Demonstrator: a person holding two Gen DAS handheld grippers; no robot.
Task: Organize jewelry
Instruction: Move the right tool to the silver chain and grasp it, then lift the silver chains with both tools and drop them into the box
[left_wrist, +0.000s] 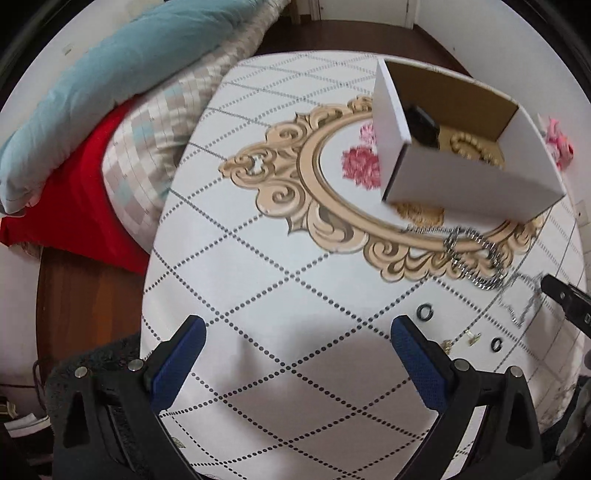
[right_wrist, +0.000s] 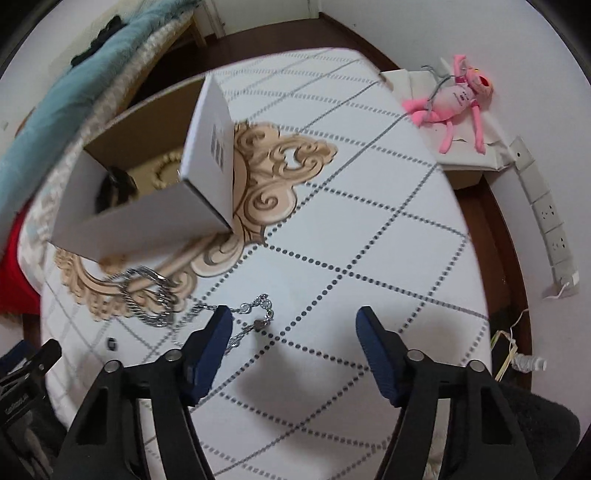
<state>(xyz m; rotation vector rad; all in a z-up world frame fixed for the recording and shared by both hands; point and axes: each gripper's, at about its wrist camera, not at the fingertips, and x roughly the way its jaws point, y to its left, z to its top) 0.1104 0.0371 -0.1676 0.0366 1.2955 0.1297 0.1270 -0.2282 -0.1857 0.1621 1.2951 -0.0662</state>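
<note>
- Left wrist view: the left gripper is held released, its blue-padded jaws wide apart and nothing between them, above the round white tabletop printed with dotted diamonds and a gold scroll frame.
- An open white cardboard box is seen already holding a pale beaded bracelet and a dark item that is hard to make out.
- Left outside, by this view: a heavy silver link chain, a thin silver chain, two small black rings and small gold pieces too tiny to identify.
- Right wrist view: the right gripper is shown unclenched and empty, just beside the thin chain, which is partly hidden by one jaw.
- The box's interior is largely cut off.
</note>
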